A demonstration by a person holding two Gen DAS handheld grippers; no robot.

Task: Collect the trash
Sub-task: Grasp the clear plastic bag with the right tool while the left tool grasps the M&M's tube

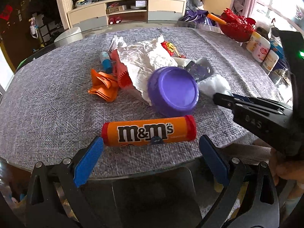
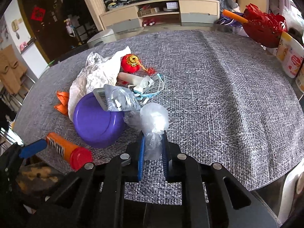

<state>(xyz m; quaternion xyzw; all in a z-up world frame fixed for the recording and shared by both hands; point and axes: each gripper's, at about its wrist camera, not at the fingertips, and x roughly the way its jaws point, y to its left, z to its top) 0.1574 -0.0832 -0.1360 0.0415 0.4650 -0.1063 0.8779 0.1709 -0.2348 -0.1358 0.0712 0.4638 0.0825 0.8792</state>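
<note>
A heap of trash lies on the grey woven tablecloth. An orange M&M's tube with red caps lies crosswise just ahead of my left gripper, whose blue pads stand wide apart on either side of it without touching. My right gripper is shut on the tail of a crumpled clear plastic bag. Behind lie an upturned purple bowl, white crumpled paper, a silver foil packet, folded orange paper, a blue face mask and a red ornament.
A red openwork basket and several white tubs stand at the table's right edge. A low cabinet with clutter on top is beyond the table. A hand shows at the right in the left wrist view.
</note>
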